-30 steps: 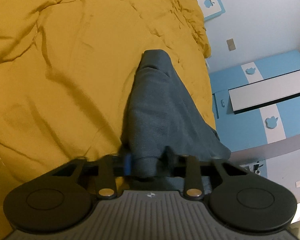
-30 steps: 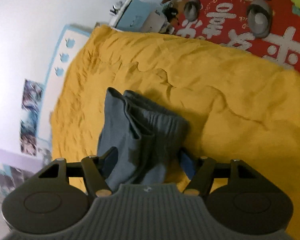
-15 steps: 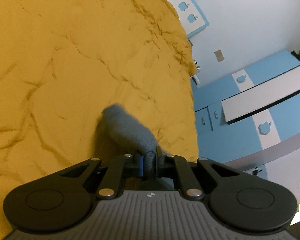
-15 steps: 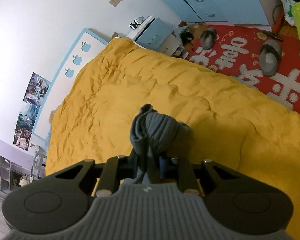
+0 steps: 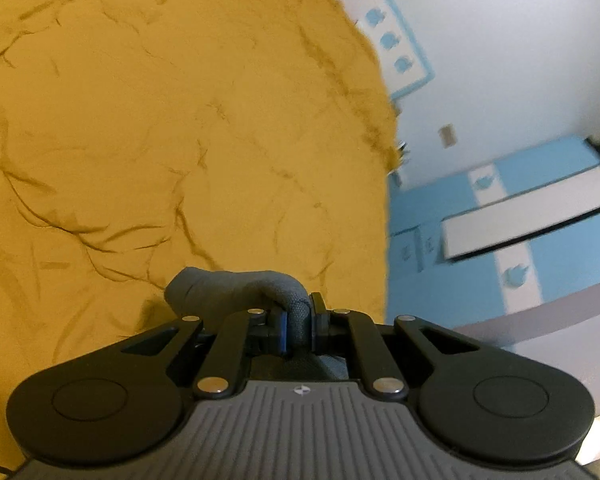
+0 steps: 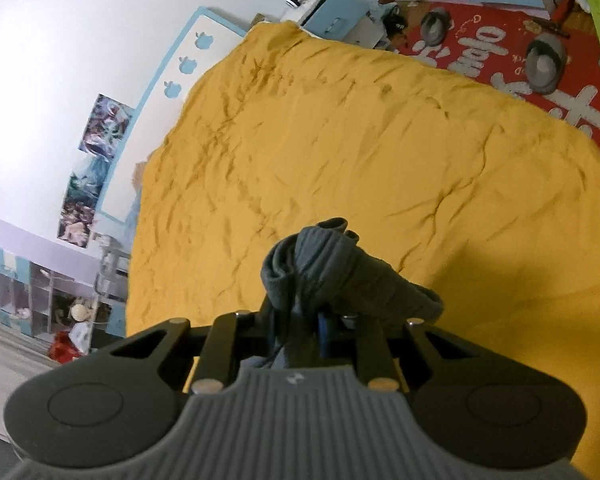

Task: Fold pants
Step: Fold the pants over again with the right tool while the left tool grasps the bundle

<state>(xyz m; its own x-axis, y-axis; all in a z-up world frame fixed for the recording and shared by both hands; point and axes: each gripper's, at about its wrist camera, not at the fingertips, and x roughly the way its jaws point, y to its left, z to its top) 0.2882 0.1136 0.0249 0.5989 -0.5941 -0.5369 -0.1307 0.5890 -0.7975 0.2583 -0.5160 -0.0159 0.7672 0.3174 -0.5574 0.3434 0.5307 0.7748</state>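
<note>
Each hand-held gripper, left [image 5: 298, 326] and right [image 6: 314, 322], clamps the gray pants [image 6: 324, 268].

The yellow bedspread [image 6: 340, 140] lies open and wrinkled ahead of both grippers, nothing resting on it. The gray pants [image 6: 332, 272] bunched in the jaws block the near centre. Far right stand a blue nightstand [image 6: 336, 12] and slippers [image 6: 544, 64].

Yellow bedspread [image 6: 340, 140] — white wall [image 6: 80, 40]
</note>
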